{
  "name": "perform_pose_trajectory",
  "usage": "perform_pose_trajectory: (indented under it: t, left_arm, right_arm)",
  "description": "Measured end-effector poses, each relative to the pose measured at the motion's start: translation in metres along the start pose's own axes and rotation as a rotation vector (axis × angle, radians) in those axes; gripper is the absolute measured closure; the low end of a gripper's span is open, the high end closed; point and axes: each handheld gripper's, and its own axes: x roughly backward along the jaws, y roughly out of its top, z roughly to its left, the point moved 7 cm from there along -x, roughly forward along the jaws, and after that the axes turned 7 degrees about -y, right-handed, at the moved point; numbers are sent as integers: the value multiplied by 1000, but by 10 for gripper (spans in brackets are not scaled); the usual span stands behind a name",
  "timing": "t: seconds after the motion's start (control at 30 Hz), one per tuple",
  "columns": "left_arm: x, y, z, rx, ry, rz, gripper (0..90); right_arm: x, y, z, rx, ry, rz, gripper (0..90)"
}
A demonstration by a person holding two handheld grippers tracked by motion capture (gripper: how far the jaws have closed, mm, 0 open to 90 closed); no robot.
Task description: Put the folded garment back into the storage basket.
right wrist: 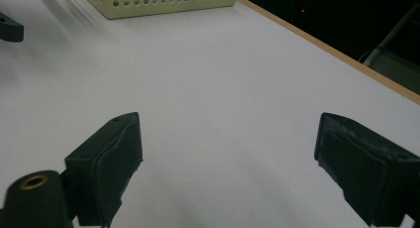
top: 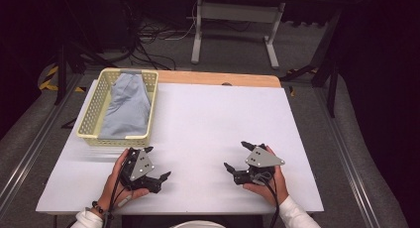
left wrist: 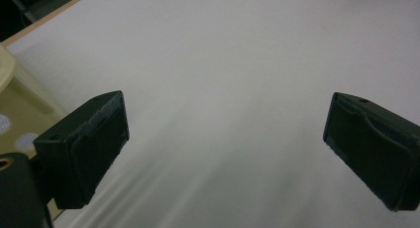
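Grippers sit low over the near edge of the tabletop [top: 213, 119], one in each of your hands, and both are spread wide with nothing between the jaws. Your left gripper [top: 157, 163] is close to the near left corner, just in front of the basket [top: 88, 120]; in the left gripper view its two blocky black jaws, matte and slightly ribbed on the inner pads, stand far apart over bare white surface, with a pale yellow corner of the basket at the left edge. Your right gripper [top: 238, 156] is toward the near right corner, well apart from the left one, its grey three-cornered plate facing up; in the right gripper view its jaws are likewise wide apart above the smooth white top. The basket is a rectangular, pale yellow plastic tray with perforated walls, standing at the far left corner of the tabletop. Inside it lies a soft, light blue-grey cloth [top: 128, 106], loosely folded and rumpled, running the basket's length. The tabletop is flat matte white with a light wooden strip along its far edge.
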Motion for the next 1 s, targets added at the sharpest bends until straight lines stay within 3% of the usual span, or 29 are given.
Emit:
perform_pose_trajectory:
  t: [0.3, 1.0]
  left_arm:
    - [1, 1, -1, 6, 1, -6, 46]
    - [0, 1, -1, 12, -3, -10, 46]
  right_arm:
    - [0, 3, 0, -5, -3, -15, 42]
    - [1, 5, 2, 3, -2, -27, 41]
